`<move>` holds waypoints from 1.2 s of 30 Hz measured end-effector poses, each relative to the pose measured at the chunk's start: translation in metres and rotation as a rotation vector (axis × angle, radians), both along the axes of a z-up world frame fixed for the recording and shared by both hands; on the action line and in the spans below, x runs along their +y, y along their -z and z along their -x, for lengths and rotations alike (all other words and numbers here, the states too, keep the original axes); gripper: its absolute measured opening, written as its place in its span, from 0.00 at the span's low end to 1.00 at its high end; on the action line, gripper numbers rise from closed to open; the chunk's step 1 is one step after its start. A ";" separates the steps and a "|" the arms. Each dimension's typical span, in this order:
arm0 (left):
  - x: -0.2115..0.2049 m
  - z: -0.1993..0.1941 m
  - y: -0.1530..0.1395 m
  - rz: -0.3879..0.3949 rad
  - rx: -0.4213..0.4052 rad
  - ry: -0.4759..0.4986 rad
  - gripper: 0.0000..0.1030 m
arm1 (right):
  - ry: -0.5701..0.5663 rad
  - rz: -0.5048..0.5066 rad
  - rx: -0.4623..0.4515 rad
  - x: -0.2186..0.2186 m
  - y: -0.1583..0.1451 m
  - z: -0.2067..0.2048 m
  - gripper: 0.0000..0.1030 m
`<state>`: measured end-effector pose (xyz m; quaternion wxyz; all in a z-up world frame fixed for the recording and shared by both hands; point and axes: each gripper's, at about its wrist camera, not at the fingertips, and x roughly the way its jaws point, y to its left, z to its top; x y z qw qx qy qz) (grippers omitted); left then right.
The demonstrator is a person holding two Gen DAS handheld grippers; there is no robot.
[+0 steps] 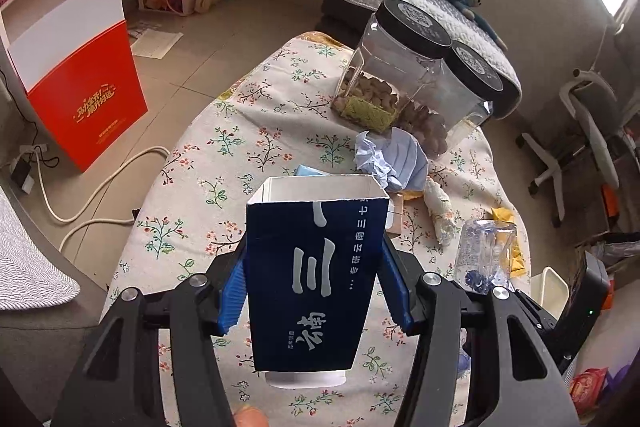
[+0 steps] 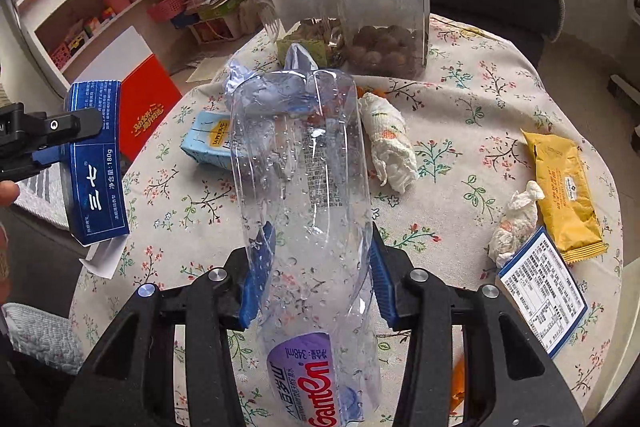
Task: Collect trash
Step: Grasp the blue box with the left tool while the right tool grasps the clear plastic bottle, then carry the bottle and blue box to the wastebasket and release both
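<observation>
Your left gripper is clamped on the dark blue carton, printed 三七 and, in the right wrist view, 180g, lifted clear of the floral tablecloth with its open end away from you, likely so both loads reach the trash in one trip. Your right gripper squeezes the empty clear bottle, label reading "Ganten 348ml". Tissue wads at 1 o'clock and a yellow wrapper at 3 o'clock remain.
</observation>
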<state>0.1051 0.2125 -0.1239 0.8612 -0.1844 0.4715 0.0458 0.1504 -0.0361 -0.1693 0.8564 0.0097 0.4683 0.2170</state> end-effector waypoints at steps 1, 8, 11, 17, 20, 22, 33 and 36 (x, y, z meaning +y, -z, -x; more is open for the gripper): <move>-0.005 0.000 -0.003 0.002 -0.020 0.000 0.55 | 0.021 -0.013 -0.021 -0.007 -0.006 0.010 0.42; -0.050 0.002 -0.030 -0.024 -0.156 0.032 0.55 | 0.123 -0.079 -0.150 -0.048 -0.043 0.010 0.42; -0.070 0.008 -0.042 -0.047 -0.222 0.048 0.55 | 0.165 -0.080 -0.208 -0.063 -0.052 0.016 0.42; -0.108 0.013 -0.057 -0.057 -0.297 0.066 0.55 | 0.250 -0.099 -0.267 -0.099 -0.067 0.024 0.42; -0.128 0.014 -0.060 -0.068 -0.318 0.080 0.55 | 0.288 -0.095 -0.294 -0.119 -0.075 0.028 0.42; -0.141 0.015 -0.061 -0.061 -0.322 0.090 0.55 | 0.312 -0.094 -0.309 -0.131 -0.080 0.031 0.42; -0.214 0.017 -0.061 -0.073 -0.338 0.184 0.55 | 0.471 -0.087 -0.375 -0.202 -0.099 0.051 0.42; -0.230 0.019 -0.064 -0.080 -0.345 0.209 0.55 | 0.528 -0.075 -0.386 -0.226 -0.102 0.058 0.42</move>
